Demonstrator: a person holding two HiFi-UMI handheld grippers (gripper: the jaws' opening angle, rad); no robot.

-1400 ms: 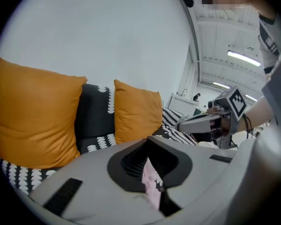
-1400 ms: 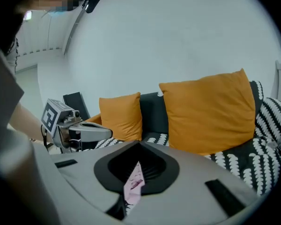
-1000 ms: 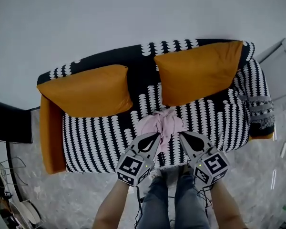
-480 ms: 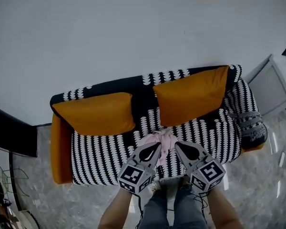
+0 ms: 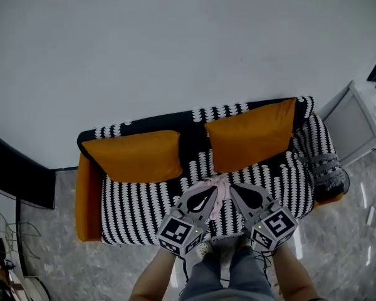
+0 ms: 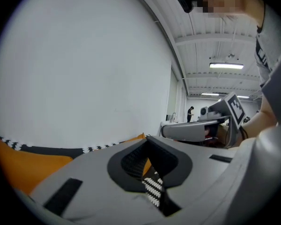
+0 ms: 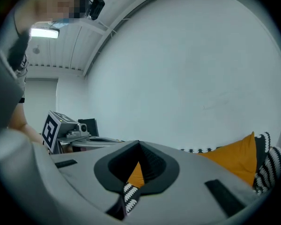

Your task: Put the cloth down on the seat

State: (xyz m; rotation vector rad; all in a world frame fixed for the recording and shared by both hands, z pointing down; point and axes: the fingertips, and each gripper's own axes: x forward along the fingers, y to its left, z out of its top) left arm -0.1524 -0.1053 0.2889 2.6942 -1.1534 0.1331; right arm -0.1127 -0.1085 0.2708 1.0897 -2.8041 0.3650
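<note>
A pale pink cloth [image 5: 218, 187] lies crumpled on the seat of the black-and-white patterned sofa [image 5: 144, 199], near the front middle. In the head view my left gripper [image 5: 209, 194] and right gripper [image 5: 233, 190] hover side by side just in front of the cloth, both shut with nothing between the jaws. The left gripper view shows shut grey jaws [image 6: 147, 163] pointing at the white wall, with a strip of sofa pattern below. The right gripper view shows the same, its jaws [image 7: 138, 161] shut and empty.
Two orange cushions [image 5: 138, 157] [image 5: 254, 133] lean on the sofa back. A white cabinet [image 5: 354, 121] stands right of the sofa, a dark panel [image 5: 15, 174] at the left. The person's legs [image 5: 222, 274] stand on grey marbled floor before the sofa.
The view has drawn back and tilted up, so the sofa looks smaller and lower. Both grippers stay shut and have lifted away from the cloth, which lies on the seat.
</note>
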